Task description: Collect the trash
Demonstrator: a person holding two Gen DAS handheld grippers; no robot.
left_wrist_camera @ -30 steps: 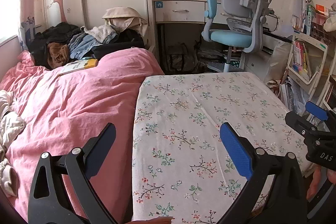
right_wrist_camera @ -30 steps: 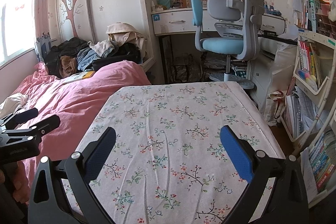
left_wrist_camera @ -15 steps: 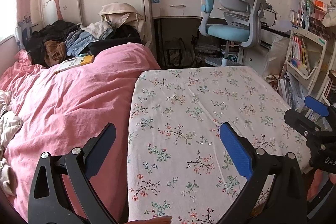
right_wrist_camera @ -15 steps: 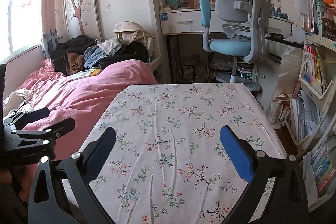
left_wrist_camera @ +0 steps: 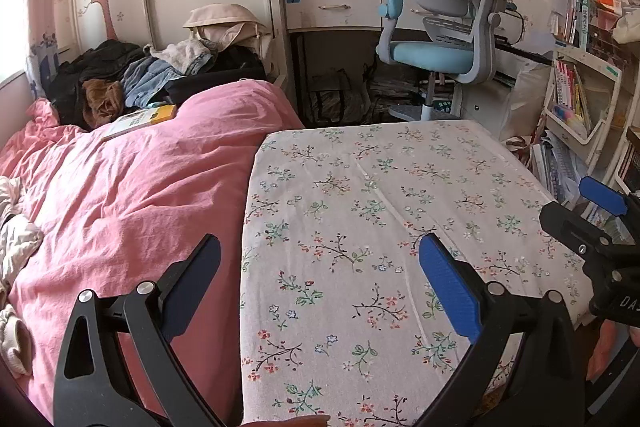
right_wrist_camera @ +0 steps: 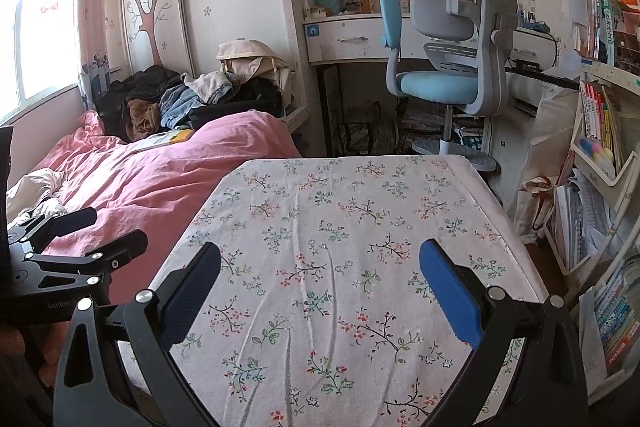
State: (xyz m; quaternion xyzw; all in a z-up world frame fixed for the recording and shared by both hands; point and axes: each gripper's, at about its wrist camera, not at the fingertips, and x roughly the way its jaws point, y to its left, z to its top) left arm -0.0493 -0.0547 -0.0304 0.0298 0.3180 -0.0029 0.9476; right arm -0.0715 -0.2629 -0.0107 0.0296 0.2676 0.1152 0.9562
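Risk: no trash visible on floral table cover (left_wrist_camera: 360, 195) in either view; grippers could close on wrinkled cloth or wrong item if person commits without locating target; clutter by bookshelf (right_wrist_camera: 592, 163) and clothes pile (left_wrist_camera: 152, 75) on pink bed (left_wrist_camera: 120, 187) could be mistaken for trash; left gripper (left_wrist_camera: 320, 263) jaws spread wide, empty, above cover's left edge; right gripper (right_wrist_camera: 320, 267) jaws likewise apart, empty, above cover's middle; trash position relative to either: cannot tell.
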